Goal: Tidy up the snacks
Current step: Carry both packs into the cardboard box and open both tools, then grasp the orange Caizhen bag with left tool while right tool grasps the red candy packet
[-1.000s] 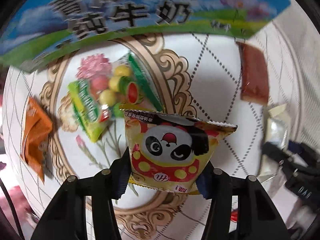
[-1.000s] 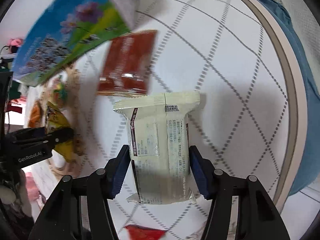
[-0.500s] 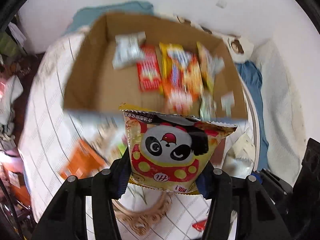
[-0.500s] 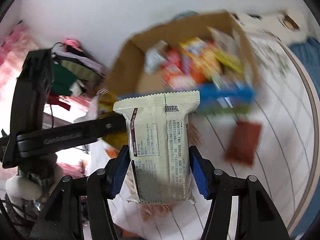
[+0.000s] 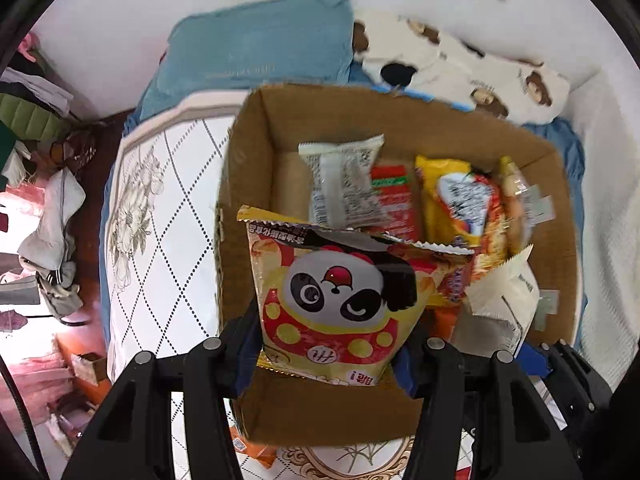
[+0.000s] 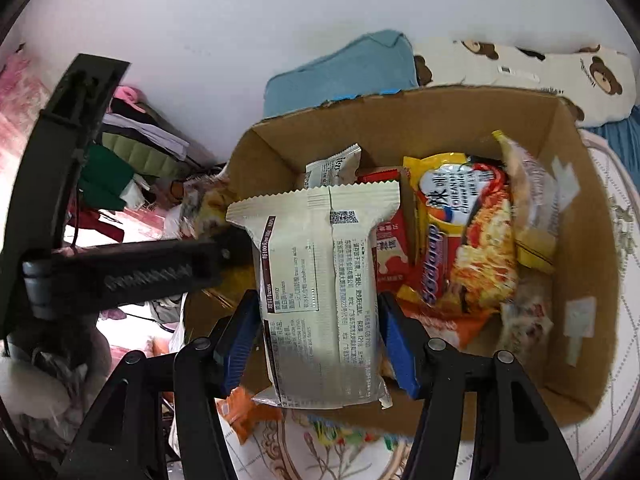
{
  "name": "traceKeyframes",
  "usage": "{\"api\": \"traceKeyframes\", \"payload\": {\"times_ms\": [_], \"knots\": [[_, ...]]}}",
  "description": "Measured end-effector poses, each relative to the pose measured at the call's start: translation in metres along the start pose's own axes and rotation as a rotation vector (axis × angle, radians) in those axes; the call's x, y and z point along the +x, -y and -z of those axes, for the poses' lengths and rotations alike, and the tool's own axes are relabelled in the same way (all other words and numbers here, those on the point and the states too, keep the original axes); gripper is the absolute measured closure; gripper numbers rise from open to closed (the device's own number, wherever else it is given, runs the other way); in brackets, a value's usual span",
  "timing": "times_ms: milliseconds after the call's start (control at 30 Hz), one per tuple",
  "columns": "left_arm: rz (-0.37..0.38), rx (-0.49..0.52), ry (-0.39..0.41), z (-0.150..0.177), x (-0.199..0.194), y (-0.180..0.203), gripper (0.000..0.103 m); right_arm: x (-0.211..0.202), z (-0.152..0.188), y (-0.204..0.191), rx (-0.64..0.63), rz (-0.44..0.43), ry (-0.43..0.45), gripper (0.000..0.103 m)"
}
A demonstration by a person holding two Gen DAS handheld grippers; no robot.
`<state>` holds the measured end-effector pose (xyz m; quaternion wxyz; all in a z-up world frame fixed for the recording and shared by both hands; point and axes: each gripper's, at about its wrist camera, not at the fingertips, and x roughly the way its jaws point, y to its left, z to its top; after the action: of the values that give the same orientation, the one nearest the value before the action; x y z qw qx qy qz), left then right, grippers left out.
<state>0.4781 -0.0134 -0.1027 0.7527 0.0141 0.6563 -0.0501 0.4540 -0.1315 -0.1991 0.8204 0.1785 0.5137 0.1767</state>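
My left gripper (image 5: 326,344) is shut on a yellow panda snack bag (image 5: 340,300) and holds it over the near edge of an open cardboard box (image 5: 248,168). My right gripper (image 6: 318,332) is shut on a cream snack packet (image 6: 320,288), also held over the cardboard box (image 6: 580,208). The cream packet shows at the right of the left wrist view (image 5: 500,300). Inside the box lie a white packet (image 5: 344,180), a red packet (image 5: 394,200) and an orange noodle pack (image 6: 468,232). The left gripper's body (image 6: 120,272) crosses the right wrist view.
The box stands on a white quilted bed cover (image 5: 160,216). An orange snack packet (image 6: 240,412) lies on the cover by the box's near corner. A blue pillow (image 5: 260,52) and a bear-print pillow (image 5: 460,64) lie behind the box. Clothes pile up at the left (image 5: 36,120).
Both grippers have lifted their packets off the bed cover and swung up to the open box, which now fills both views. Both stay shut on their packets.
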Motion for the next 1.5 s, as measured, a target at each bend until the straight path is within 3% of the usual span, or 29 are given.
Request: {"api": "traceKeyframes", "payload": {"times_ms": [267,300,367,433,500,667,933,1067,1500], "knots": [[0.0,-0.014,-0.091,0.009,0.033,-0.01,0.049,0.042,-0.001,0.001,0.051,0.004,-0.089,0.039],[0.013,-0.016,-0.108,0.01,0.036,-0.011,0.047,0.046,-0.001,0.003,0.053,0.007,-0.099,0.039],[0.011,-0.02,-0.123,0.013,0.039,-0.014,0.032,0.052,0.001,0.005,0.061,0.028,-0.132,0.029],[0.037,-0.014,-0.134,0.017,0.043,-0.013,0.017,0.056,0.003,0.008,0.059,0.061,-0.152,0.003],[0.051,-0.015,-0.133,0.021,0.044,-0.01,0.009,0.056,0.005,0.01,0.042,0.098,-0.159,0.003],[0.062,-0.029,-0.101,0.031,0.038,-0.006,0.005,0.041,0.007,0.022,0.026,0.145,-0.152,0.003],[0.054,-0.067,0.009,0.061,0.022,-0.003,0.005,0.005,0.02,0.068,0.052,0.309,-0.083,0.003],[0.059,-0.074,0.07,0.076,0.01,0.003,0.005,-0.015,0.03,0.079,0.048,0.348,-0.047,0.003],[-0.011,-0.023,0.365,0.142,-0.07,0.03,0.005,-0.109,0.08,0.048,-0.041,0.424,0.182,0.003]]}}
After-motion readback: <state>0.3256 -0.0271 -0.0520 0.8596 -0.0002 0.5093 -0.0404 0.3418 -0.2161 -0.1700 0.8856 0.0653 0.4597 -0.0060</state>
